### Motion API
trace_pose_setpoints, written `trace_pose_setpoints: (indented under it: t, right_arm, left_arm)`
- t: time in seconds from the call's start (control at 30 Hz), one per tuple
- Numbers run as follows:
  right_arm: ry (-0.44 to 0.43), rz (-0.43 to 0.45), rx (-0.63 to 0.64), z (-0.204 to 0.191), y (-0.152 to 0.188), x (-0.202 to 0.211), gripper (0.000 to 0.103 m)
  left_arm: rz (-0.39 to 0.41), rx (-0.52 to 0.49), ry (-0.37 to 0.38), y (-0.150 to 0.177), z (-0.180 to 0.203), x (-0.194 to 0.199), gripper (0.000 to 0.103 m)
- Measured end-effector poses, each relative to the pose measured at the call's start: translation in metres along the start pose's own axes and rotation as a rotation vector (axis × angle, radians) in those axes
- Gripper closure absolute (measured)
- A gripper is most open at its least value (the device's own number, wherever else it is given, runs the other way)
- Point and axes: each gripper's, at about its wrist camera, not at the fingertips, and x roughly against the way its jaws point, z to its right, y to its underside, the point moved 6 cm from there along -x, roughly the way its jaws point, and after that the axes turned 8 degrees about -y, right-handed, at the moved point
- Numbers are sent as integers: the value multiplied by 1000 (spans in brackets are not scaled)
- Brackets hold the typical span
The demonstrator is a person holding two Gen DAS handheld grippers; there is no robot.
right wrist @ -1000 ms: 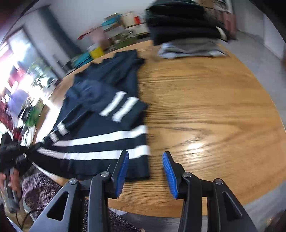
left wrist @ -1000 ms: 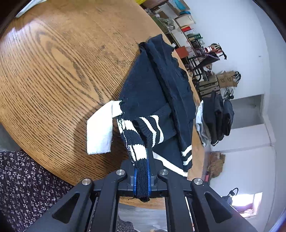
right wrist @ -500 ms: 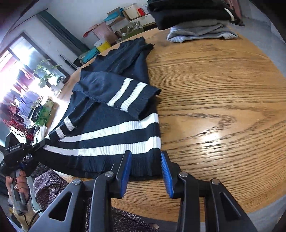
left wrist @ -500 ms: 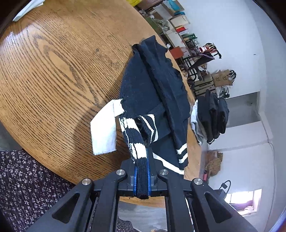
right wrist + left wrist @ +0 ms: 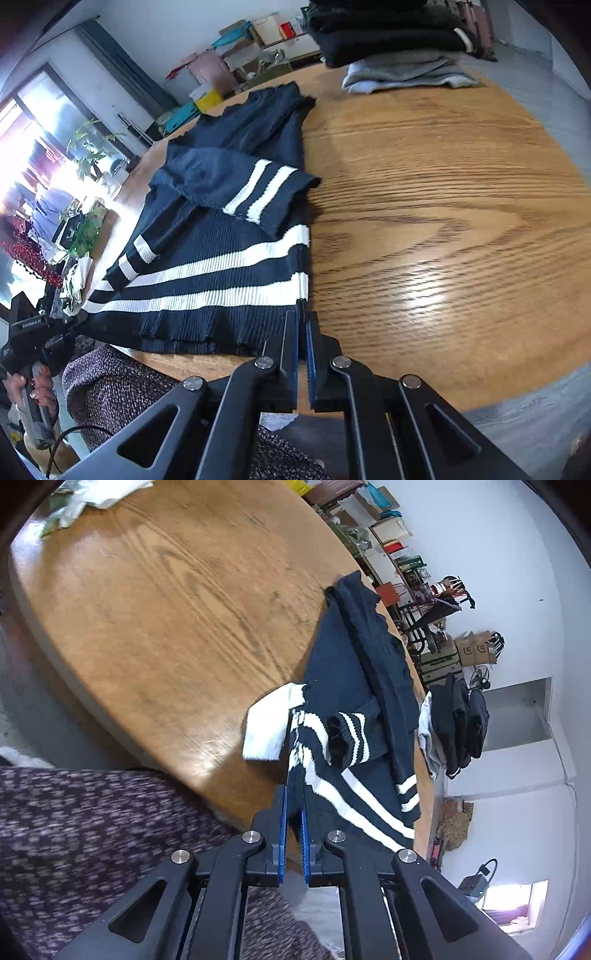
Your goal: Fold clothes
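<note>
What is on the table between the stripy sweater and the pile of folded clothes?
Nothing. In the right wrist view, only bare wooden table lies between the sweater and the folded pile.

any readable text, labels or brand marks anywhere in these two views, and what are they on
"SF": printed on each of the two cardboard boxes against the far wall, left wrist view.
White lettering on the black body of the left gripper, seen in the right wrist view: too small and blurred to read for sure.
Boxes and packets on the shelves: print too small to read.
The navy striped sweater: no visible text.
</note>
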Motion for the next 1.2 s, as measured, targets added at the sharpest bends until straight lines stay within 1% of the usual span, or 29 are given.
trace_pose_setpoints:
  t: [0.07,0.13,0.27,0.4,0.53,0.6,0.77,0.9,1.0,1.13,1.2]
  right_arm:
    - [-3,2,-7,0,3,9,99]
    - [-1,-2,-11,-2,7,12,99]
    - [9,-7,-17,-4,13,13,99]
    - [19,-13,-1,-8,11,12,99]
    - [15,-12,-1,-7,11,16,99]
    - [15,-14,-8,-5,14,16,99]
    - [25,-23,-53,7,20,21,99]
    - [34,-39,-90,16,24,28,99]
    - [37,-40,-118,20,25,35,99]
    - [21,-21,-181,32,23,43,99]
    - [0,-11,-202,35,17,43,99]
  left_arm:
    - [12,-3,-3,0,-7,9,100]
    - [10,3,10,1,-10,11,100]
    - [12,-7,13,4,-9,10,100]
    - [6,-38,-1,9,-6,11,100]
    - [-1,8,-19,11,-23,14,101]
    - [-6,0,-35,14,-28,16,101]
    - [-34,-10,-31,18,-34,23,101]
    - [-57,-9,-50,25,-45,37,101]
    - [-62,0,-46,34,-51,50,101]
    - [-70,-7,-21,41,-48,59,101]
    - [-57,-30,-7,33,-37,61,101]
